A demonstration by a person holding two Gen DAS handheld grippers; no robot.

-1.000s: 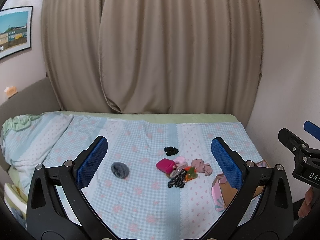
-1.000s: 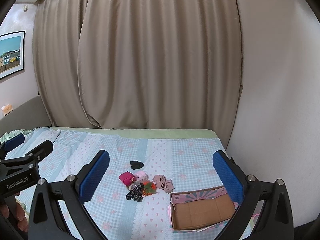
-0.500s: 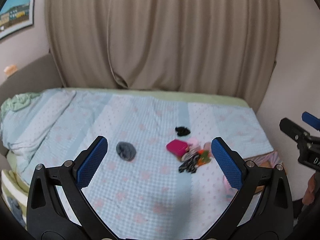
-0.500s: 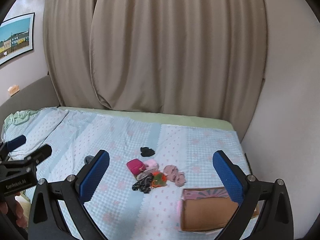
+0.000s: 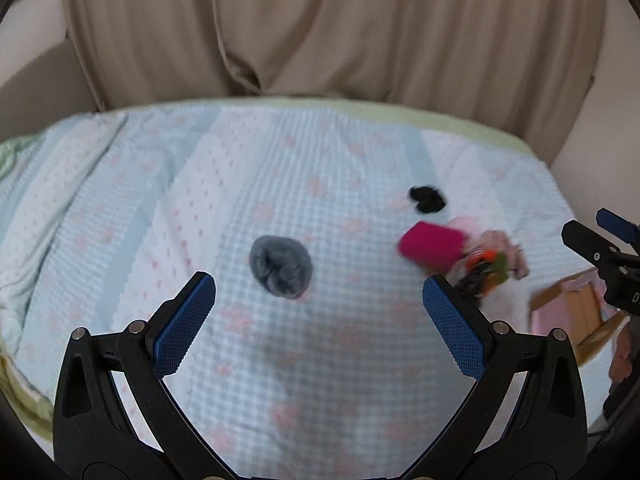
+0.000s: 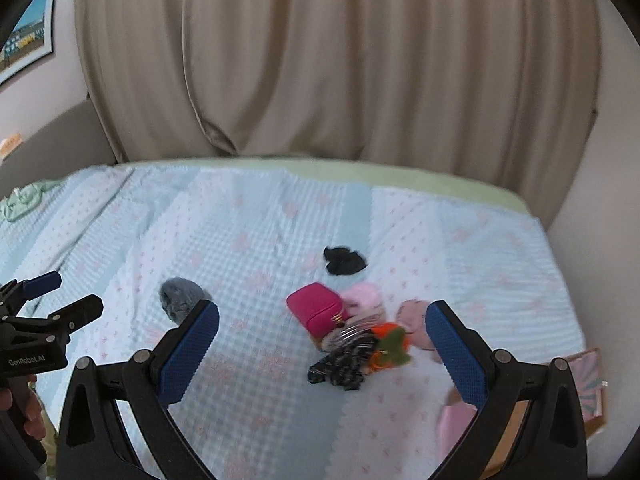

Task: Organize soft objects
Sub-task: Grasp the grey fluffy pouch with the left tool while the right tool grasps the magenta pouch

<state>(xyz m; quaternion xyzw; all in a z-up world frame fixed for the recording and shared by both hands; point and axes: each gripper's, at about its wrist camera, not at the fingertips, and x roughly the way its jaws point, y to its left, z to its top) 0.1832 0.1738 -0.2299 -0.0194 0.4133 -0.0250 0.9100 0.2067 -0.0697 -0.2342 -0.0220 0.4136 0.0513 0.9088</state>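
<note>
A pale blue quilted bedspread with small pink flowers [image 6: 256, 240] covers the bed in front of beige pleated curtains [image 6: 320, 60], and a framed picture of buildings [image 6: 24, 40] hangs on the wall at far left. In the right wrist view the left gripper [image 6: 44, 300] shows at the left edge, held by a hand; in its own view the left gripper [image 5: 318, 290] hovers above the bedspread with its blue-padded fingers spread wide and nothing between them. Just beyond its left finger lies a rolled grey knitted sock ball [image 5: 281, 266], alone on the cover and well apart from the other items. Further right sits a small black crumpled cloth piece [image 6: 344, 260], and just in front of it a cluster: a magenta zip pouch [image 6: 318, 306] touching a pale pink fluffy bundle [image 6: 364, 298], then a black and white patterned fabric strip [image 6: 340, 366], an orange and green soft toy [image 6: 390, 348] and a dusty pink crumpled cloth [image 6: 414, 320]. The right gripper [image 6: 322, 334] hangs over this cluster, its fingers also wide apart and holding nothing. At far right an open cardboard box with pink printed sides [image 5: 568, 312] rests on the bed edge, partly hidden behind the right gripper's finger; views are blurred
</note>
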